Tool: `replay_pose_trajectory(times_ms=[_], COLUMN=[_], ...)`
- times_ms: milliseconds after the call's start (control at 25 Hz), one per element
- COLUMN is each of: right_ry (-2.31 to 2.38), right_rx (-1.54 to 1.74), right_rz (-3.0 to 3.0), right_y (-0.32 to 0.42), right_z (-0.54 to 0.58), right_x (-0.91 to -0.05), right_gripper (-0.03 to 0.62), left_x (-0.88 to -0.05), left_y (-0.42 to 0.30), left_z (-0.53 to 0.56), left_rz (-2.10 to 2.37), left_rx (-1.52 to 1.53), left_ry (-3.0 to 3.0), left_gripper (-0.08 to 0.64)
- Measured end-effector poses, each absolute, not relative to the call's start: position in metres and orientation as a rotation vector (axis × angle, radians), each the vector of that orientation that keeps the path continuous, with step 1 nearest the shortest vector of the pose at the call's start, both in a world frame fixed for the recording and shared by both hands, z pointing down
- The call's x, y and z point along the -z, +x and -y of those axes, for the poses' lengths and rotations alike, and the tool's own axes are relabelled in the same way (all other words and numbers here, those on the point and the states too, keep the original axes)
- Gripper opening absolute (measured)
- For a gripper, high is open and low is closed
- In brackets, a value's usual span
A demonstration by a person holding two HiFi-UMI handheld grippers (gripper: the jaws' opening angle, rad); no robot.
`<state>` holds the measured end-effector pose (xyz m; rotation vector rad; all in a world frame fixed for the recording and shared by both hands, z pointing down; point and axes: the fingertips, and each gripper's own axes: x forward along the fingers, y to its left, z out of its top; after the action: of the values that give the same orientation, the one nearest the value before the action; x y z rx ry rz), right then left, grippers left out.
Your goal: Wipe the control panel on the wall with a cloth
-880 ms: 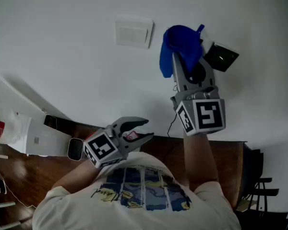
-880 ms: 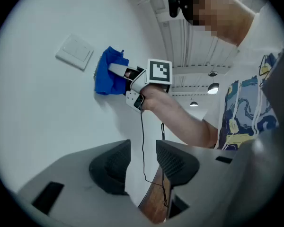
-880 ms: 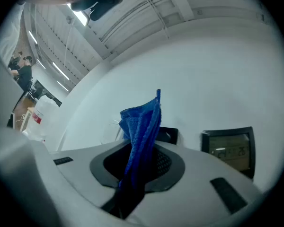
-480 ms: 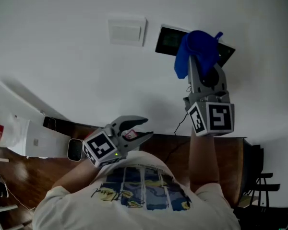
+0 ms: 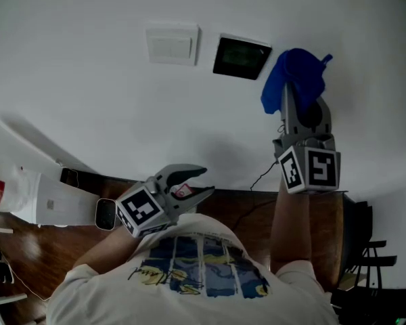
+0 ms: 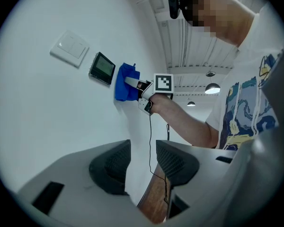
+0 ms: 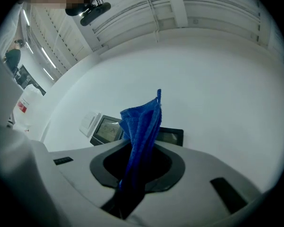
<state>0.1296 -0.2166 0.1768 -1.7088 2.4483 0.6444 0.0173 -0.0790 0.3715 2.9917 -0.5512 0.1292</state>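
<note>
Right gripper (image 5: 296, 97) fingers pinch blue cloth (image 5: 292, 74), just right of control panel (image 5: 241, 57). Left gripper (image 5: 208, 181) well below panel, fingers narrowly parted, empty.

The cloth (image 7: 141, 126) covers part of the control panel (image 7: 106, 128)

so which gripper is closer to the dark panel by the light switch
Right. The right gripper holds the cloth just right of the panel; the left gripper is well below it.
</note>
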Motion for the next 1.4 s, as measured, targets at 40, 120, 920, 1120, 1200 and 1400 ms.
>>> replay_pose_trajectory(times_ms=[40,120,920,1120,1200,1400], right_ry=[-1.724,-1.756,-1.936,-1.762,-1.673,-1.470], right_rx=[-0.641,-0.633,-0.556,-0.603,-0.621,-0.646], right_rz=[-2.439,-2.420,-2.277,-2.363,-2.426,-2.557], right_y=[0.136,0.149,0.235,0.175,0.144,0.068], right_z=[0.217,0.218,0.213,0.184,0.181,0.190], right_x=[-0.177,-0.177,-0.181,-0.169,-0.169,-0.171], right_gripper=[0.086,0.086,0.086,0.086,0.086,0.086], left_x=[-0.372,-0.372,-0.371,-0.374,-0.373,-0.371], left_y=[0.018,0.021,0.026,0.022,0.021,0.015], left_z=[0.079,0.078,0.076,0.080,0.080,0.081], left_rz=[0.546,0.536,0.515,0.527,0.530,0.559], left_rx=[-0.132,-0.134,-0.131,-0.139,-0.133,-0.124], left_ry=[2.994,2.995,2.991,2.989,2.993,2.984], left_gripper=[0.144,0.144,0.144,0.144,0.144,0.144])
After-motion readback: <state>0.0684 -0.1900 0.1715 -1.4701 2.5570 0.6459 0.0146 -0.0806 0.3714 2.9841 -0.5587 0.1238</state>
